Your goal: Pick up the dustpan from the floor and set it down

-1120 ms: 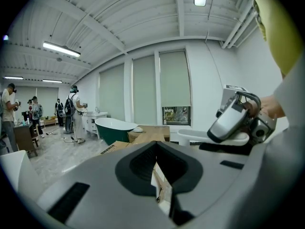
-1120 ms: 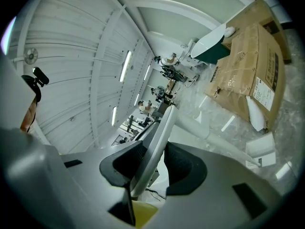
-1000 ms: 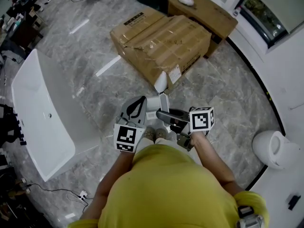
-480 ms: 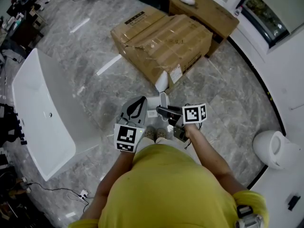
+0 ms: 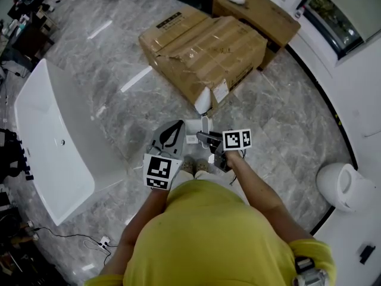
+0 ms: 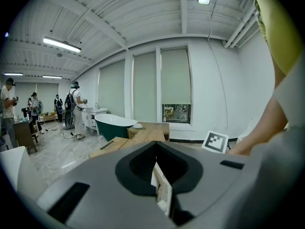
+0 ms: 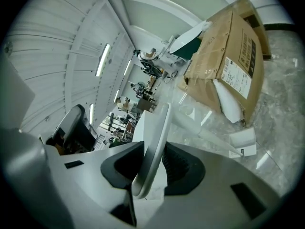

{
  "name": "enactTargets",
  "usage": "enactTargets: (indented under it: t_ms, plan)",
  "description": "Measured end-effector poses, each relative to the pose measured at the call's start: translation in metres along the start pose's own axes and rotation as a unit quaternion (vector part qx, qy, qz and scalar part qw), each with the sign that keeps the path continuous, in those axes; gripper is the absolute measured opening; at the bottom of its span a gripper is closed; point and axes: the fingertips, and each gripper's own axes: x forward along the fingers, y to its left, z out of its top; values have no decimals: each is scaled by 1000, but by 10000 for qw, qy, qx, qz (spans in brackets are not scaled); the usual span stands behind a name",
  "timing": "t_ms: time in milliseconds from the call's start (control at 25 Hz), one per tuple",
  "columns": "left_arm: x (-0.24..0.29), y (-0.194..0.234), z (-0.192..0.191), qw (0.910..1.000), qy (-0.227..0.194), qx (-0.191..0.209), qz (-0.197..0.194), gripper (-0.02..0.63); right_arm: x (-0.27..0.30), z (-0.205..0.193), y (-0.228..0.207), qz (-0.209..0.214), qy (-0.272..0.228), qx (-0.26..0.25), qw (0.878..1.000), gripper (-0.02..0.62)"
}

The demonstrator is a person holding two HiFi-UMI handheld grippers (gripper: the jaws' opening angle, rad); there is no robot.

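Observation:
A white dustpan (image 5: 195, 126) stands on the marble floor in front of the person's feet, its handle (image 5: 206, 124) upright. In the right gripper view that handle (image 7: 155, 142) rises between the two dark pads. My right gripper (image 5: 209, 140) (image 7: 151, 163) is low around it. Its jaws are closing, and a dark gap still shows on the handle's left side. My left gripper (image 5: 168, 137) (image 6: 159, 168) hangs just left of the dustpan, pointing slightly down. A thin pale strip shows between its jaws, and I cannot tell whether they grip.
A big torn cardboard box (image 5: 205, 52) lies just beyond the dustpan. A white bathtub (image 5: 50, 142) stands at the left and a wooden cabinet (image 5: 256, 14) at the back. A toilet (image 5: 342, 186) is at the right, and a cable with a socket (image 5: 101, 243) lies on the floor.
My right gripper has sunk towards the floor and closed in around the dustpan handle, its marker cube sliding left. The left gripper and the dustpan have stayed put.

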Motion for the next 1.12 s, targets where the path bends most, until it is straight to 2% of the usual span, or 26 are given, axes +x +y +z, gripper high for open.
enactTargets:
  t_ms: [240, 560, 680, 920, 1040, 1120]
  plan:
    - [-1, 1, -3, 10000, 47, 26, 14, 2, 2, -4, -9, 176, -172, 185, 9995, 124]
    - [1, 0, -3, 10000, 17, 17, -12, 2, -5, -11, -15, -189, 16, 202, 9996, 124]
    - [3, -2, -2, 10000, -1, 20, -70, 2, -13, -12, -21, -507, 77, 197, 9985, 128]
    - [9, -11, 1, 9996, -77, 51, -258, 2, -29, -13, -26, -1301, 235, -108, 9912, 277]
    - [13, -15, 5, 9993, -114, 67, -357, 2, -46, 4, -19, -1807, -98, -604, 9816, 284]
    - [17, -18, 7, 9990, -137, 101, -406, 0, -60, 20, -11, -2137, -423, -1073, 9701, 256]
